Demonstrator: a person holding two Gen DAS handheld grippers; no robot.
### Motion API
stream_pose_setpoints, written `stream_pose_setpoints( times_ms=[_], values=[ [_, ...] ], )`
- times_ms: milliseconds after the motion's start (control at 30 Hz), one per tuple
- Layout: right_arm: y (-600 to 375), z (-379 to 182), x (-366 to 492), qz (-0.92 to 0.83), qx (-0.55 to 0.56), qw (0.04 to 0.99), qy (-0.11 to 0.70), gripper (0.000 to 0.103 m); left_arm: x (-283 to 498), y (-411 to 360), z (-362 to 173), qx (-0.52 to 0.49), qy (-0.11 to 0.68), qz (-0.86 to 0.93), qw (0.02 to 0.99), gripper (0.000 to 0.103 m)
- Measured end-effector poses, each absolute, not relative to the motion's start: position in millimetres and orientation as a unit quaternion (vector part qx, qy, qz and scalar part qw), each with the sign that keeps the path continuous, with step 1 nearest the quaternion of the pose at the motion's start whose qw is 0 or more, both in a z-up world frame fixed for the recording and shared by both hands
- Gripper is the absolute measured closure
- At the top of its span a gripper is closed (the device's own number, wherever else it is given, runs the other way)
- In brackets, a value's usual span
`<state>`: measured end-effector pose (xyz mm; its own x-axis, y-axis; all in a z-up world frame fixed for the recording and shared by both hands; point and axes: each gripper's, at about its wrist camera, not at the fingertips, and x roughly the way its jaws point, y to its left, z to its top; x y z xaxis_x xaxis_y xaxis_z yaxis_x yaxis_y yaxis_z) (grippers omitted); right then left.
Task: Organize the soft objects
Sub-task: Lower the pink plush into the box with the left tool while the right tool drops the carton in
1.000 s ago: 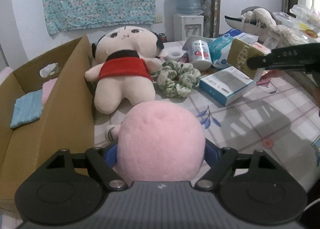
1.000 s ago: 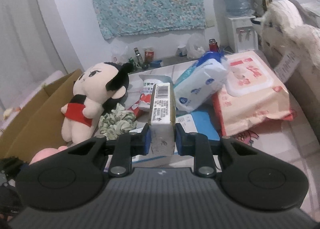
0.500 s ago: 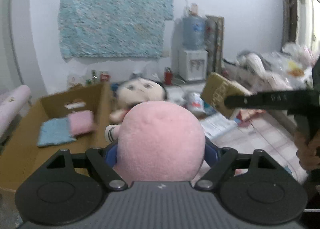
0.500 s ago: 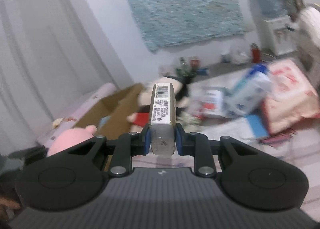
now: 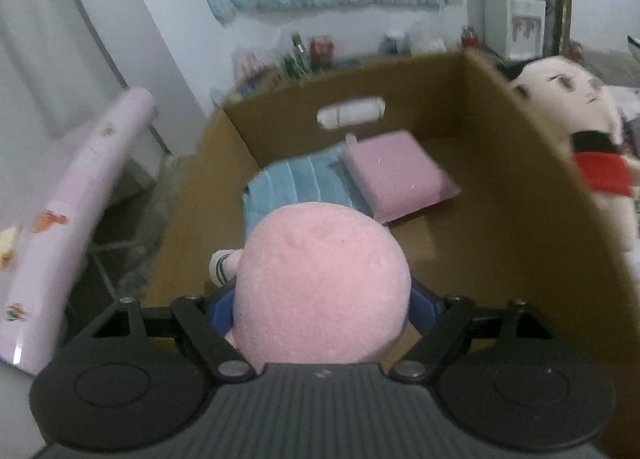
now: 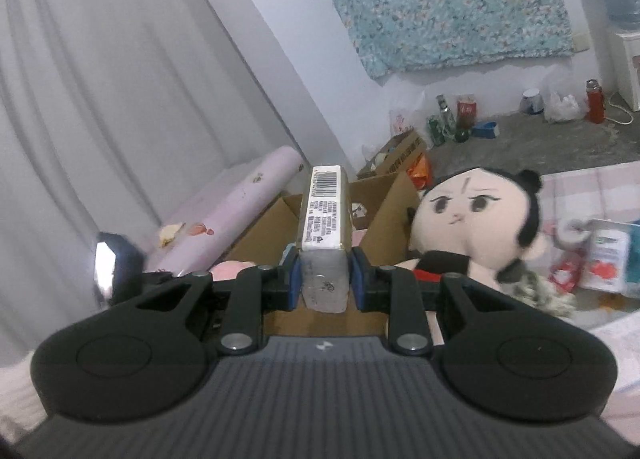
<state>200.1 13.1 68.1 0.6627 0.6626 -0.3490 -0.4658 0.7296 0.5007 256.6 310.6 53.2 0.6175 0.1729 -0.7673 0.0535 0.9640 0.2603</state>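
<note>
Pink plush fills the left gripper [image 5: 322, 311], whose jaws stand wide and press on both flanks of the round pink plush toy [image 5: 320, 291], a small pale limb with dark stitching poking out at its left side. The toy hangs above the near end of the open cardboard box [image 5: 516, 187], just inside its near wall, which makes this look like the drop-in step. To do it well I would carry the toy a little further over the box floor, towards the bare brown patch on the near side of the folded pink cloth [image 5: 396, 175] and to the right of the blue striped towel [image 5: 296, 191], lower it until it is well below the box rim, and only then spread the jaws; a fluffy ball let go from high up could bounce or roll over the edge. The plush looks squashy, so it should settle without disturbing the cloths. The right gripper [image 6: 323, 283] is closed narrowly on a slim gold carton [image 6: 326, 215] with a barcode on its top face, held upright on the near side of the box; being hard, it seems not to belong inside. The big doll in a red top [image 5: 588, 147] leans just outside the box's right wall, waiting its turn.
</note>
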Motion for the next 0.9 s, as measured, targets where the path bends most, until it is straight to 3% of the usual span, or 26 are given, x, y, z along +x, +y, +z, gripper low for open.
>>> stream_pose_setpoints(
  times_ms=[300, 433, 533, 667, 800, 900],
  values=[
    [86, 65, 245, 0.34, 0.176, 0.876, 0.292, 0.079, 306, 354, 4, 0.067, 0.522, 0.043, 0.849, 0.012],
    [113, 63, 258, 0.34, 0.151, 0.877, 0.305, 0.079, 290, 352, 11, 0.097, 0.521, 0.039, 0.847, 0.003],
    [134, 61, 271, 0.337, 0.137, 0.875, 0.318, 0.079, 275, 353, 27, 0.107, 0.503, 0.041, 0.857, 0.003],
    [178, 58, 302, 0.302, 0.056, 0.894, 0.326, 0.079, 253, 361, 51, 0.066, 0.477, 0.031, 0.876, 0.003],
    [228, 52, 348, 0.268, -0.003, 0.883, 0.386, 0.079, 242, 366, 56, 0.02, 0.461, 0.024, 0.887, 0.003],
    [275, 48, 371, 0.207, -0.125, 0.884, 0.4, 0.079, 231, 369, 56, 0.007, 0.451, 0.025, 0.892, 0.003]
  ],
)
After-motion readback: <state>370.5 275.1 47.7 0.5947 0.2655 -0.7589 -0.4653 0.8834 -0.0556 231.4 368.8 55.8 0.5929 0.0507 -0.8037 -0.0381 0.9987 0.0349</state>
